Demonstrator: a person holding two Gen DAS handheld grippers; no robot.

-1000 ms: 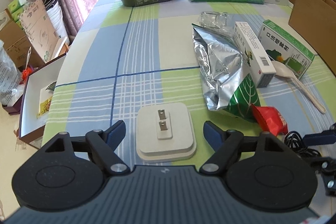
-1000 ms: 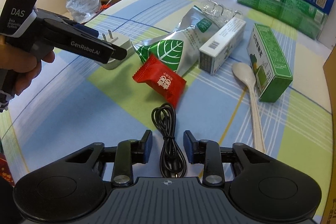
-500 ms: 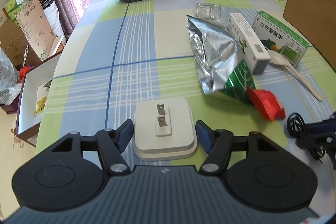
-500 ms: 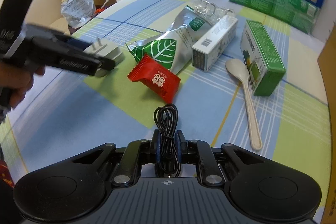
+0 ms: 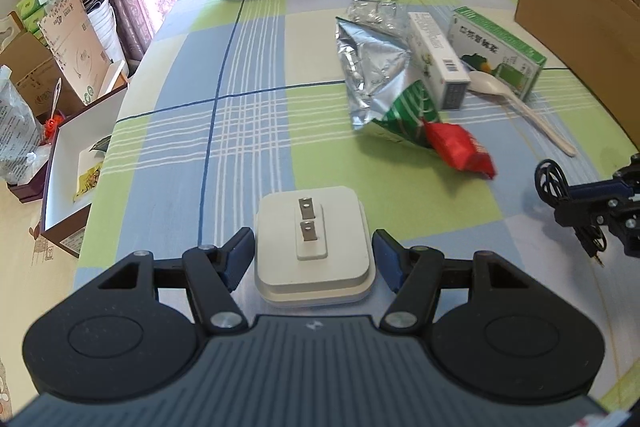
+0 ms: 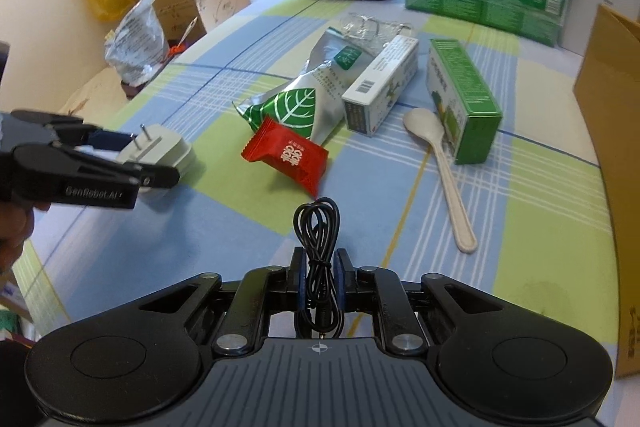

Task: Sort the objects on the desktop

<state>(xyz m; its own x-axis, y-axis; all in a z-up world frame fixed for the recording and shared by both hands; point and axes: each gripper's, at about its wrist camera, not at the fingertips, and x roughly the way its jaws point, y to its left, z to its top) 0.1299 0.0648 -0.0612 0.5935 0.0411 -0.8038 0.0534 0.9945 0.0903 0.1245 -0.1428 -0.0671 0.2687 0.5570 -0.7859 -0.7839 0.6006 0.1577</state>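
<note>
Open room: your left gripper [image 5: 314, 251] works near the desk [image 5: 256, 75] edge; bare checked cloth runs ahead of the charger [image 5: 314, 247].
Left fingers: half spread, pinching the charger's sides.
Charger: flat, prongs up.
Right fingers: your right gripper [image 6: 319, 277] is pressed together on the black cable [image 6: 317, 243], whose coil points straight ahead.
In the way: right of the charger lie a red packet [image 5: 460, 151], foil bag [image 5: 376, 79], two boxes and a spoon [image 5: 516, 103].

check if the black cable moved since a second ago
Yes. In the right wrist view the black cable has left the cloth, now pinched in the right gripper, its loop closer to the red candy packet.
</note>
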